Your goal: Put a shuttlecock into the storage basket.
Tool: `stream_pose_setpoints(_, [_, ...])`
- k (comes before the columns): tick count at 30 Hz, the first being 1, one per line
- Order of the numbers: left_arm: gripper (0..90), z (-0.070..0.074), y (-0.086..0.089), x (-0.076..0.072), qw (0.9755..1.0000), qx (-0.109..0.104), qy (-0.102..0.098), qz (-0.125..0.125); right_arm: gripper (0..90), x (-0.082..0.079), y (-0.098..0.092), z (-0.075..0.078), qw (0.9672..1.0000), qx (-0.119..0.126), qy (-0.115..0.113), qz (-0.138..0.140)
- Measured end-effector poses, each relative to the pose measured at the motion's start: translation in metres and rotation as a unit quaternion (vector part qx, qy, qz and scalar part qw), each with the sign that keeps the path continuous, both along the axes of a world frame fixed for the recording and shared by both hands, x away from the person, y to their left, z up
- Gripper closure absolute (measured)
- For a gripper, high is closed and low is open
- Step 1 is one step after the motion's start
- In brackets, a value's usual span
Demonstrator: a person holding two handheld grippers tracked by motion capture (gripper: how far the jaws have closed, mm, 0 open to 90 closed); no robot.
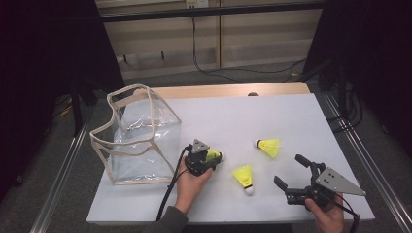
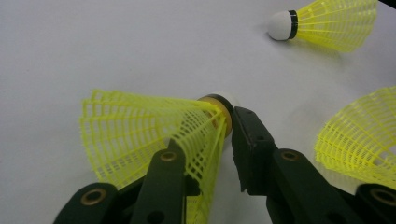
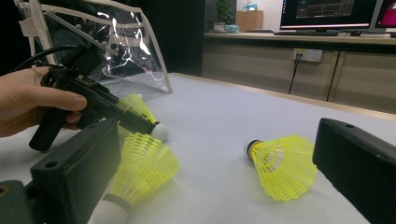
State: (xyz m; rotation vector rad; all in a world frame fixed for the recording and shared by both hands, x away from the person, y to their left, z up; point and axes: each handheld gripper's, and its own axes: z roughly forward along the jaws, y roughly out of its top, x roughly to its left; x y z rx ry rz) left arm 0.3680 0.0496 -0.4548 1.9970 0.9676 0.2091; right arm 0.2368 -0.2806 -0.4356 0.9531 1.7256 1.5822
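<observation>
The high view looks forward and down over the whole table [image 1: 291,111] from its near edge. The left gripper view sits close above the tabletop. The right gripper view looks low across it. All share the three shuttlecocks [image 1: 244,175].
</observation>
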Motion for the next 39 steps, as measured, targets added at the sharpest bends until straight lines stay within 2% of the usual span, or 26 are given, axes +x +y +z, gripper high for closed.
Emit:
stream_pose_setpoints(13, [81.2,0.0008,-0.001,-0.0012,1.0,-0.004,-0.002,-0.005,0.8,-0.0001,-0.0001,0.0003,1.0,0.0,-0.001,0.0])
stream_pose_setpoints(21, [81.8,0.0008,-0.001,-0.0012,1.0,-0.006,-0.001,-0.003,0.9,0.0003,-0.0003,0.0006,1.0,0.002,-0.002,0.0])
stream_pose_setpoints(22, [81.8,0.0014,-0.0003,-0.0011,1.0,-0.001,0.001,-0.005,0.9,0.0002,-0.0004,0.0006,1.0,0.002,-0.001,0.0])
stream_pose_setpoints(33, [82.1,0.0044,-0.0011,-0.0029,0.9999,-0.015,0.004,-0.004,1.0,-0.0001,-0.0006,0.001,1.0,0.002,-0.003,0.002])
stream_pose_setpoints(39, [82.1,0.0081,-0.0006,-0.0037,0.9998,-0.013,0.007,-0.009,1.1,0.0,-0.0007,0.001,1.0,0.003,-0.003,0.002])
